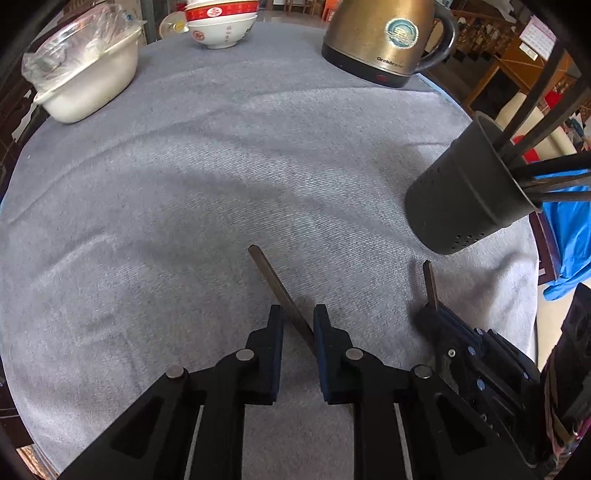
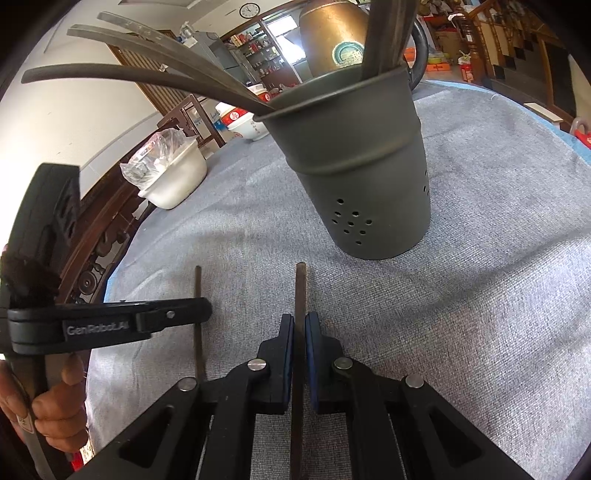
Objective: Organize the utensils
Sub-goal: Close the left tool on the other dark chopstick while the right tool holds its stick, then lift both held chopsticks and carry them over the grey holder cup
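grey cloth (image 1: 184,177) covers the round table and carries everything else. brass-coloured kettle (image 1: 380,37) stands at the far edge, with a white tub (image 1: 92,85) wrapped in clear plastic and a stack of red-and-white bowls (image 1: 219,22) well apart to its left. dark perforated holder (image 2: 362,173) stands upright on the cloth, just beyond the grippers, with several dark chopsticks (image 2: 147,79) leaning out over its rim.

left gripper (image 1: 298,314) points steeply down at the cloth; its jaws are nearly together with one chopstick (image 1: 273,280) running slantwise between them, but a sliver of gap shows, so i cannot tell whether the pads press on it. a hand (image 2: 59,406) holds that gripper's handle.

right gripper (image 2: 299,321) is clamped on a second chopstick (image 2: 300,288), which runs straight out between the blue pads toward the holder, its far end close to the holder's base.
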The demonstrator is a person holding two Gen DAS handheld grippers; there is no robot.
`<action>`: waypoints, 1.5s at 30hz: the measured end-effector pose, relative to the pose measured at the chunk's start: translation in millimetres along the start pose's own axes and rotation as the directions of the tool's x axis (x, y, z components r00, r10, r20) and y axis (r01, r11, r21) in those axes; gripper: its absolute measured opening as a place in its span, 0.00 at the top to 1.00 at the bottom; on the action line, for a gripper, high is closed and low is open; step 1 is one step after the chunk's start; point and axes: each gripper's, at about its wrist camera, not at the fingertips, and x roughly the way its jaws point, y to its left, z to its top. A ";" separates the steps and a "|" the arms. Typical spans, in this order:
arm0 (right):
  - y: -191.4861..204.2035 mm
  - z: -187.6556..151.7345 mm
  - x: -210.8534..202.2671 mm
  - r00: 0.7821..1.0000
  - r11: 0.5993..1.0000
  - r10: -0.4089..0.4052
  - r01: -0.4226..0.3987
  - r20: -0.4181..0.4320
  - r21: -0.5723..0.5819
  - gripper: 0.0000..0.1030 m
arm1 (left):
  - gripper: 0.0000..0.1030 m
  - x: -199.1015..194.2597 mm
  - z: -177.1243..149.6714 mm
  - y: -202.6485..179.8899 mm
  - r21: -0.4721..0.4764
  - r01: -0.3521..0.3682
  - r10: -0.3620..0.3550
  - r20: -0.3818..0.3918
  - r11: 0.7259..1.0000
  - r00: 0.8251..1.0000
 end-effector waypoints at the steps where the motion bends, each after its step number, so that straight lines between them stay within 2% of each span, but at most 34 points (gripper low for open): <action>1: 0.1 -0.2 -0.1 1.000 1.000 0.000 0.000 0.001 0.000 0.92 | 0.83 -2.9 -1.2 1.9 -0.006 0.005 -0.005 0.000 1.000 1.000; 7: -0.8 -0.4 -0.1 1.000 1.000 0.005 -0.005 0.002 0.006 0.92 | 0.78 -7.9 -3.6 16.6 -0.066 0.026 -0.027 -0.019 0.997 0.999; 16: -4.9 -1.0 -2.3 1.000 1.000 0.017 -0.017 0.004 0.015 0.92 | 0.77 5.1 16.2 11.8 -0.104 -0.012 0.010 -0.020 0.994 1.000; 18: -5.3 -1.6 -2.6 1.000 1.000 0.016 -0.016 0.004 0.014 0.92 | 0.85 6.2 17.6 8.9 -0.101 -0.021 0.020 -0.016 0.995 1.000; 26: 3.7 -0.9 -0.2 0.999 0.999 -0.034 0.034 -0.005 -0.026 0.92 | 0.94 12.5 17.3 -1.6 -0.044 -0.022 0.022 -0.007 0.999 1.000; 30: 5.0 4.1 1.8 0.998 0.999 -0.051 0.050 -0.040 -0.014 0.92 | 0.94 5.2 8.3 -2.2 -0.006 -0.018 0.018 -0.011 1.000 1.000; 31: 4.6 6.0 2.5 0.998 0.999 -0.039 0.039 -0.052 -0.007 0.88 | 0.94 4.7 6.6 -1.6 -0.002 -0.017 0.017 -0.014 1.000 1.000; 37: 3.0 15.1 6.7 0.994 0.999 -0.038 0.042 -0.099 0.031 0.88 | 0.94 4.8 1.3 1.4 0.019 -0.023 0.024 -0.033 1.000 0.999; 41: 7.4 22.1 12.6 0.992 0.997 -0.066 0.069 -0.110 0.031 0.88 | 0.83 6.6 3.2 2.9 0.010 -0.012 0.012 -0.043 1.000 0.999; 45: 10.1 26.2 16.9 0.992 0.996 -0.077 0.080 -0.097 0.028 0.88 | 0.82 8.2 7.7 9.6 -0.008 -0.005 0.004 -0.038 1.000 0.999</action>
